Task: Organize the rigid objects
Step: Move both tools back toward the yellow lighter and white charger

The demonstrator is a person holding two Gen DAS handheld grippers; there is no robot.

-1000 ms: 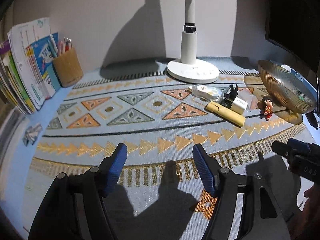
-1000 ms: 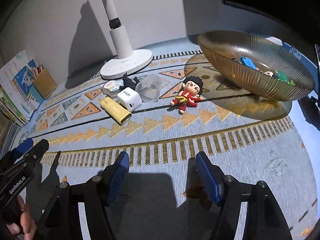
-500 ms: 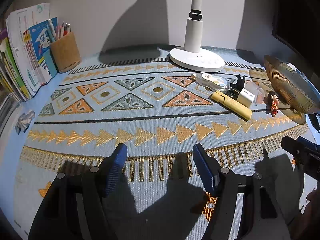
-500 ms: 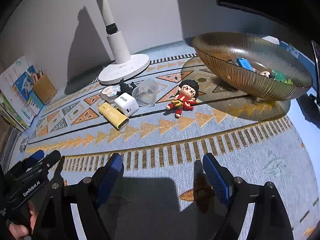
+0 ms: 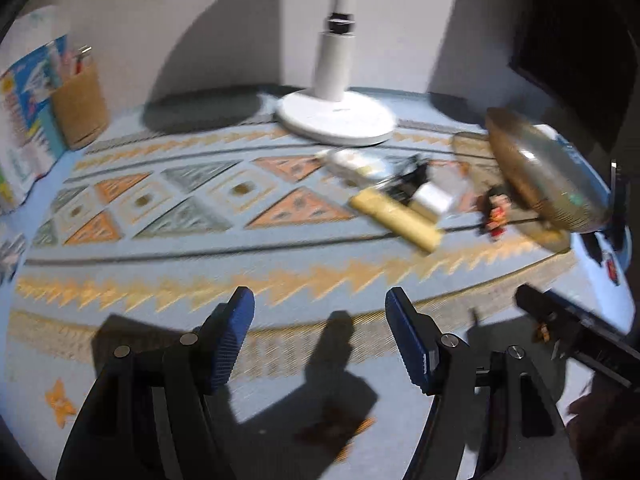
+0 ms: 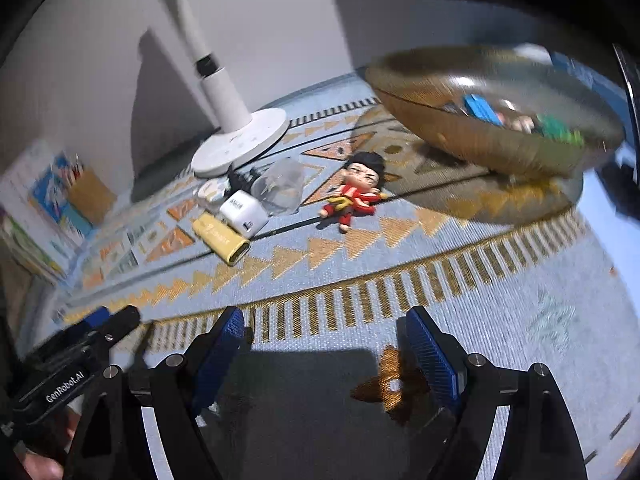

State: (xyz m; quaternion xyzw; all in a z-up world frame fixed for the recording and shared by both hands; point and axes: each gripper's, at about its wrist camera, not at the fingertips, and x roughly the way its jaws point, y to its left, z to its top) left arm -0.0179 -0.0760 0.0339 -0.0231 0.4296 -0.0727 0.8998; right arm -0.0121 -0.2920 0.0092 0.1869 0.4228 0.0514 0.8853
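— Fingers (image 6: 222, 346) of the right gripper (image 6: 324, 314): how set?
— Spread wide, jaws just been opening, nothing between. Hanging over the patterned mat (image 6: 520, 300), above its striped border.
— And the left gripper (image 5: 319, 296)?
— Blue pads apart as well, nothing between them, over the same mat. Badly smeared view.
— Any writing to read?
— "GenRobot.AI" in white on the left gripper's black body, low at the left of the right wrist view. Grey print on top of the white charger (image 6: 244, 212), too blurred to read. Faint marks on the yellow stick (image 6: 222, 236), likewise unreadable.
— Looks and place of the loose things?
— Small figurine (image 6: 356, 192): black hair, red clothes, yellow trim, lying on its back on the mat, just beside the bowl's shadow. Left of it, a clear cup (image 6: 280, 190) on its side, touching the charger; yellow stick just in front of the charger.
— Further out?
— Amber ribbed glass bowl (image 6: 480, 148) at the right, holding a blue piece (image 6: 482, 108) and a green piece (image 6: 558, 130). White lamp (image 6: 240, 142) behind the cluster. Tan pen holder (image 5: 80, 108) and upright books (image 5: 28, 120) at the far left by the wall.
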